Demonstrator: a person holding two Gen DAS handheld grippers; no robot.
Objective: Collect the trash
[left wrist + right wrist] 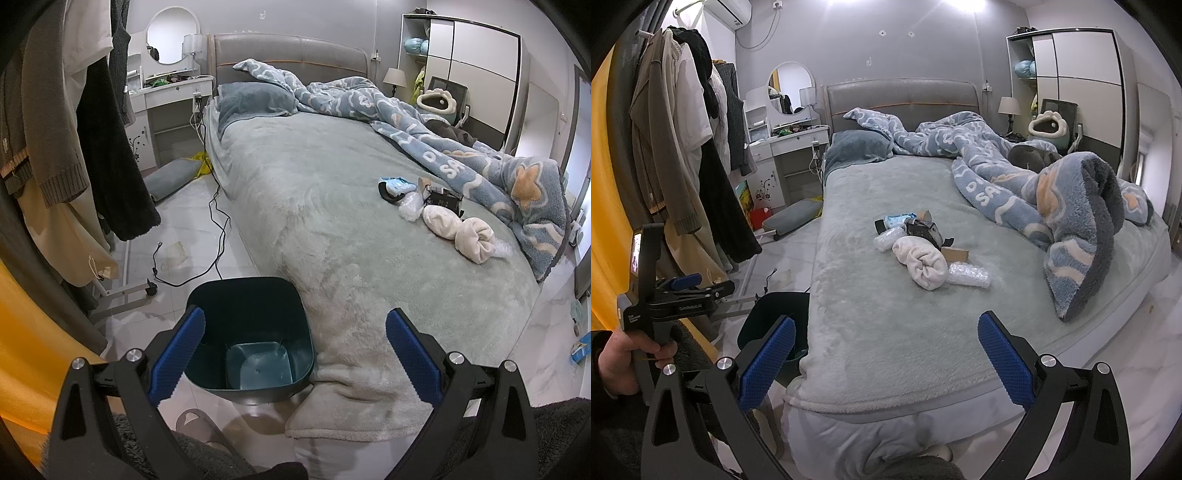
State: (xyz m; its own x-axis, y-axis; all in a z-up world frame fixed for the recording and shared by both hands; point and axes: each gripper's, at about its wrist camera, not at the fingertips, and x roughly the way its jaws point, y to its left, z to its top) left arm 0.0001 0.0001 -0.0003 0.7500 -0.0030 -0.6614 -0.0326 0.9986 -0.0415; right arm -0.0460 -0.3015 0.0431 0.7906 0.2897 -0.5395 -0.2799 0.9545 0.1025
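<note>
While both pairs of tongs are held apart with nothing between them, a dark teal bin [255, 332] is seen on the floor, touching the left foot corner of the bed [332, 229]. Its inside is bare in the left wrist view. The left tongs [295, 328] are spread wide above the bin's rim and the bed's foot edge. The right tongs [886, 332] are likewise spread wide, over the foot edge of the bed, well apart from the litter.

The trash is gathered in one cluster on the green-grey cover, towards the right side of the bed and about midway along it. A black box [923, 230] is set beside a blue and white wrapper [899, 220], and a piece of clear crinkled plastic [888, 238] lies just in front of them. A rolled cream cloth [921, 264] lies against the box, a brown cardboard piece [955, 253] just beside it, and a second clear plastic bag [969, 275] is touching the cloth's nearer end. A blue patterned blanket [1071, 221] is bunched along the right edge. A hand [620, 365] gripping the left tool's handle is visible in the right wrist view.
</note>
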